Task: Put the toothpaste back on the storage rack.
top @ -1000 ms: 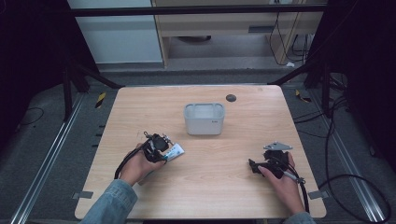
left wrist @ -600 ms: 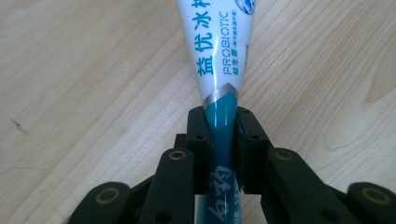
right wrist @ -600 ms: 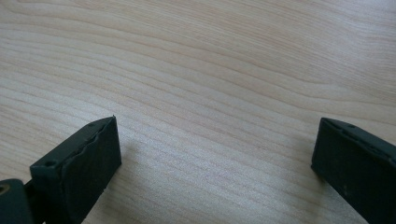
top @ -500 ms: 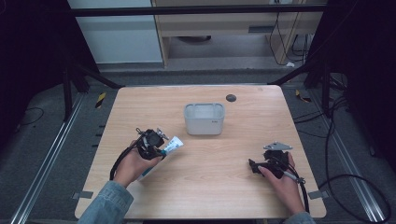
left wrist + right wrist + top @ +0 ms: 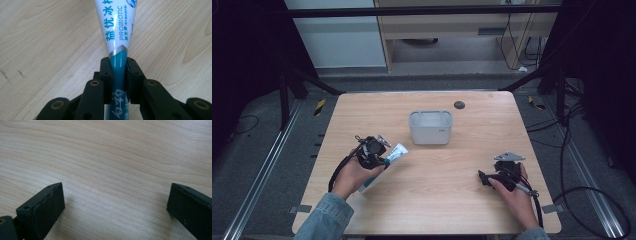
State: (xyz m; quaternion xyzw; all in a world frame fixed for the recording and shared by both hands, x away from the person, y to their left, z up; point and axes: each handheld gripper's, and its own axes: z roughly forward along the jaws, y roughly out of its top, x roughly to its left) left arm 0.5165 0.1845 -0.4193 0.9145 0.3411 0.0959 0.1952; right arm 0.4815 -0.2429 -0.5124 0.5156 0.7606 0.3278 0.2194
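A white and teal toothpaste tube (image 5: 396,151) is held at the table's left front, slanting over the wood with its other end near the hand. My left gripper (image 5: 381,159) is shut on it. In the left gripper view the two black jaws pinch the tube's teal band, and the white printed part (image 5: 117,30) runs forward from my left gripper (image 5: 119,65) over the tabletop. My right gripper (image 5: 484,178) rests low at the right front, pointing left. Its jaws stand wide apart with only bare wood between them in the right gripper view (image 5: 115,195).
A grey rectangular bin (image 5: 430,113) stands open-topped at the table's centre back, just beyond and right of the tube. A small dark round disc (image 5: 459,104) lies behind it. The wooden table (image 5: 437,200) is ringed by dark frame legs and cables on the floor.
The left hand has lifted a little with the tube in its jaws, so the tube now hangs higher above the table. The right hand has kept still.
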